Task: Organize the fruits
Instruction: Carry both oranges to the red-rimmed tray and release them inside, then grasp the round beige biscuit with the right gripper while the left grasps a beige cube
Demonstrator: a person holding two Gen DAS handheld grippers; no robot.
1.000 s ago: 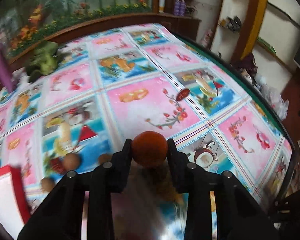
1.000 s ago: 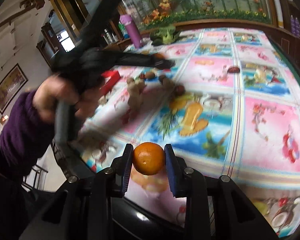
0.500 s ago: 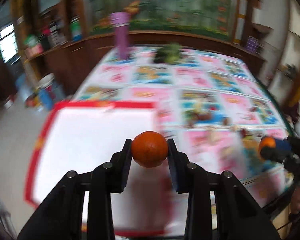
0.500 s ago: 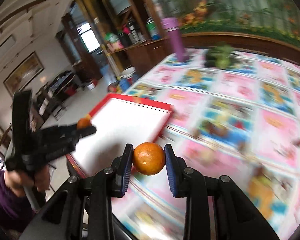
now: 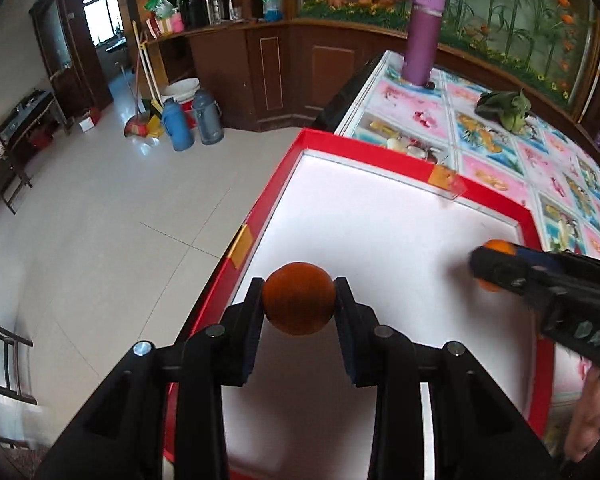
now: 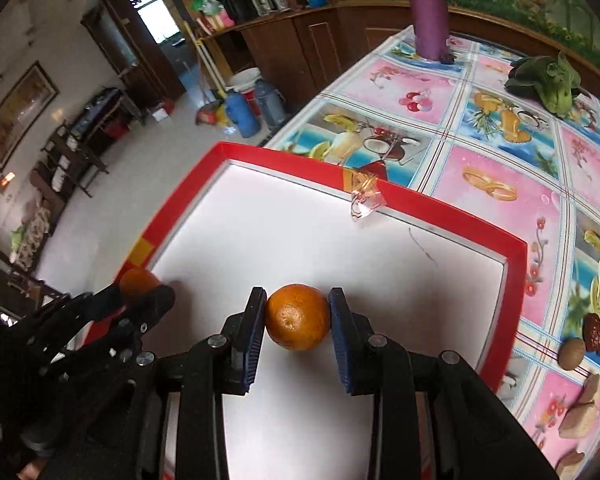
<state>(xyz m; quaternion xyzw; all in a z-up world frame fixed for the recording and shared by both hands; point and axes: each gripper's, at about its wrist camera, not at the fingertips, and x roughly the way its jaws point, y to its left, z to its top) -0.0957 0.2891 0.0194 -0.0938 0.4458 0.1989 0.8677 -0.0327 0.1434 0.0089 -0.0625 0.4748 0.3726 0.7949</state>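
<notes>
My left gripper is shut on a dark orange and holds it over the white floor of a red-rimmed tray, near its left rim. My right gripper is shut on a brighter orange over the same tray, nearer its middle. Each gripper shows in the other's view: the right one at the tray's right side, the left one at its left rim.
The tray lies at the corner of a table with a fruit-print cloth. A purple bottle and leafy greens stand further back. Nuts, dates and ginger pieces lie right of the tray. The floor drops off left.
Both grippers have swung left from the table's middle to above the tray, each still holding its orange, and have come lower over the white floor.
</notes>
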